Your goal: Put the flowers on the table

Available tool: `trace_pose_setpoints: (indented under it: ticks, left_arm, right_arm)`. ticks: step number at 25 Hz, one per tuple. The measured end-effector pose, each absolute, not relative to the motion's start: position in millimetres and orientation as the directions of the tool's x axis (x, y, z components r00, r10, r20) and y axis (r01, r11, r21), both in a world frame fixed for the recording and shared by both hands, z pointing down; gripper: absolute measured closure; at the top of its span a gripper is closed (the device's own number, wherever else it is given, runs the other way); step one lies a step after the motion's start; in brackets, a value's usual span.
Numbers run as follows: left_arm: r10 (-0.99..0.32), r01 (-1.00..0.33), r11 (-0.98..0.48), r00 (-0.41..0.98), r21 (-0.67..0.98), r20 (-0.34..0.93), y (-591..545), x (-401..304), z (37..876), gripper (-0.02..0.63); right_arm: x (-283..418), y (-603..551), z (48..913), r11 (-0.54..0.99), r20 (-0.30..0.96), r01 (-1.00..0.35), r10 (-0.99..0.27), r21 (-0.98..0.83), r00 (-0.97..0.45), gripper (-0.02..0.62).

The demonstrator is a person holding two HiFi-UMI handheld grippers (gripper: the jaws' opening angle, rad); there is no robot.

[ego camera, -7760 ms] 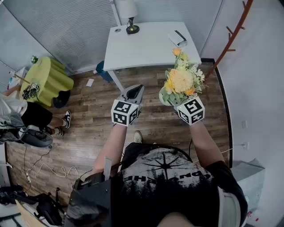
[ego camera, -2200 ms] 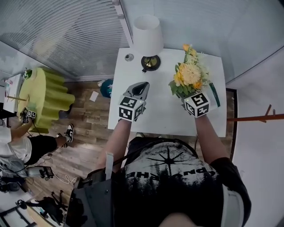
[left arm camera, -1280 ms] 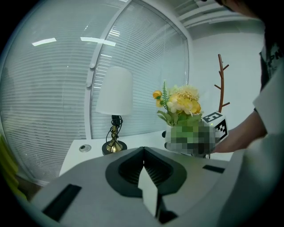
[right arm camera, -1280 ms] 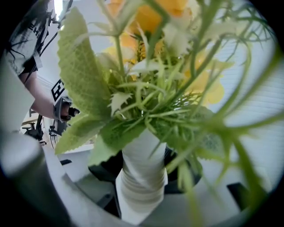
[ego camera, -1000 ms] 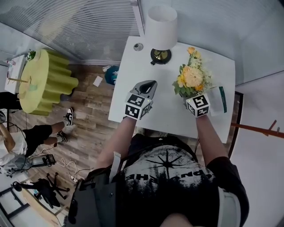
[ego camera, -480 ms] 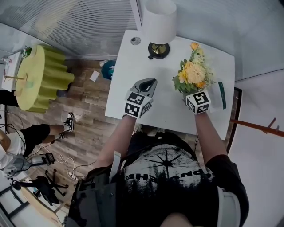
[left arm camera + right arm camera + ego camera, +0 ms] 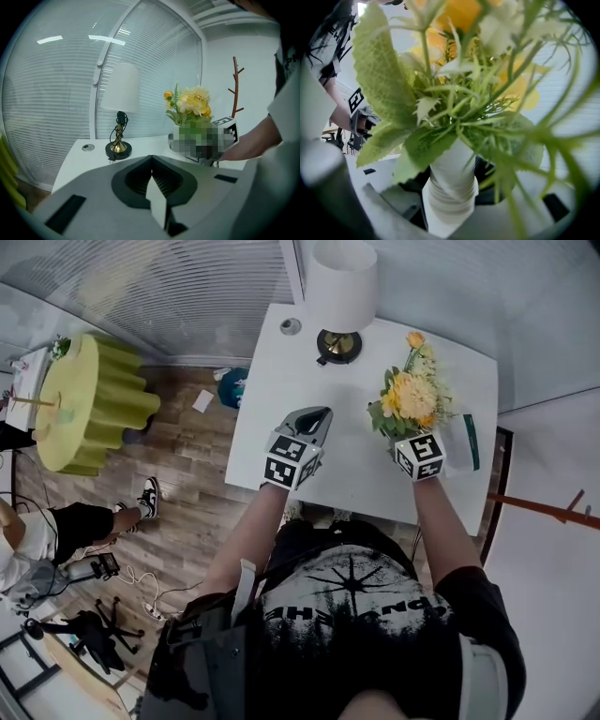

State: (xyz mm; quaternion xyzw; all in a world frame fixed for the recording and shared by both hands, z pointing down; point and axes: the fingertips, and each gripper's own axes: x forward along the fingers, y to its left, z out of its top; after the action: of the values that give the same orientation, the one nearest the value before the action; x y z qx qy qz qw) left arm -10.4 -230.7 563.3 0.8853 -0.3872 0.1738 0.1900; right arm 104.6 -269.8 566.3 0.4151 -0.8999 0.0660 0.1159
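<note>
The right gripper (image 7: 409, 439) is clamped round the ribbed white neck of a vase (image 7: 452, 185), and the yellow and orange flowers (image 7: 411, 397) rise out of it more or less upright over the right half of the white table (image 7: 272, 399), a fair way in from the near edge. From where I stand I cannot tell whether the base is touching the tabletop or hanging just above it. The left gripper (image 7: 309, 420) has its jaws pressed together on nothing and hovers over the table's near left part, well apart from the bouquet. I would judge this to be the setting-down itself, so the thing to do is bring the vase straight down without tipping it, feel the base sit flat, and only then let the jaws spread. The leaves crowd close round the jaws, so drawing back low and straight toward the body should keep from dragging them. A flat white thing with a dark green edge (image 7: 466, 440) lies just beside on the right, and the lamp (image 7: 339, 287) stands at the far side; neither needs touching
</note>
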Motion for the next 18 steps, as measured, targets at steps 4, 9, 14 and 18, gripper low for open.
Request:
trace_pose_setpoints:
  ticks: [4, 9, 14, 18]
  left_arm:
    - [-0.618, -0.753, -0.626, 0.637, 0.202, 0.461, -225.3, -14.9, 564.3, 0.595]
    - [-0.618, -0.757, -0.620, 0.633, 0.205, 0.466, -220.0, -19.2, 568.5, 0.595]
    - [-0.617, -0.752, -0.626, 0.639, 0.204, 0.459, -219.9, -25.8, 564.1, 0.594]
    - [-0.616, -0.746, -0.635, 0.646, 0.201, 0.450, -221.6, -24.0, 558.7, 0.594]
  right_arm:
    - [105.5, -269.5, 568.9, 0.631, 0.282, -0.775, -0.740, -0.023, -0.611, 0.319]
    - [108.5, -268.9, 577.1, 0.610, 0.323, -0.791, -0.742, -0.040, -0.588, 0.278]
    - [108.6, -263.8, 580.2, 0.584, 0.345, -0.811, -0.754, -0.036, -0.559, 0.278]
    - [109.8, -258.4, 581.2, 0.576, 0.360, -0.816, -0.755, -0.036, -0.548, 0.278]
